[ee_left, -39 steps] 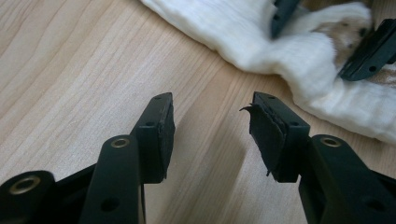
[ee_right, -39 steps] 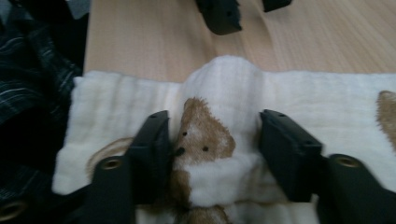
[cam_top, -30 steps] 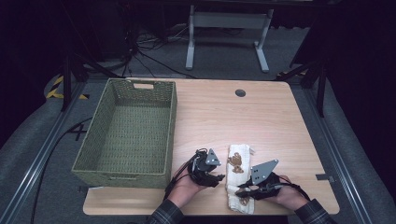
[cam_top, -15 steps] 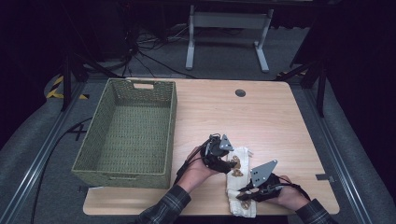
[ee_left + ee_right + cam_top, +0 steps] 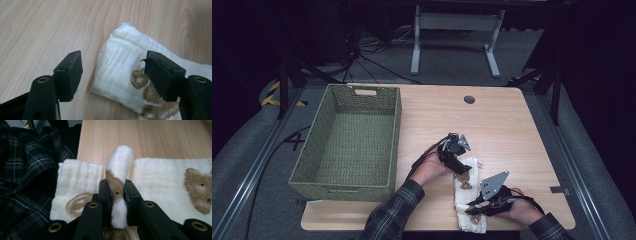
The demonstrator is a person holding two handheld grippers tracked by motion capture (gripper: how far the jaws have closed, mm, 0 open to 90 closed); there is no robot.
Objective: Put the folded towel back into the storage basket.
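A folded white cloth (image 5: 469,200) printed with brown bears lies near the table's front edge, right of centre. My right gripper (image 5: 476,208) is shut on a raised fold of the cloth (image 5: 117,182) at its near end; the fold sticks up between the jaws. My left gripper (image 5: 460,169) hovers open over the cloth's far end. In the left gripper view the cloth's corner (image 5: 117,67) lies between and below the spread jaws, and the left gripper (image 5: 113,75) holds nothing.
A green woven basket (image 5: 319,135) stands on the left part of the wooden table (image 5: 502,130). A small dark round grommet (image 5: 469,99) sits near the table's far edge. A plaid sleeve (image 5: 25,175) lies beside the cloth.
My left gripper has moved away from the front and to the right, from the cloth's left side to above its far end. The right gripper has stayed shut on the cloth.
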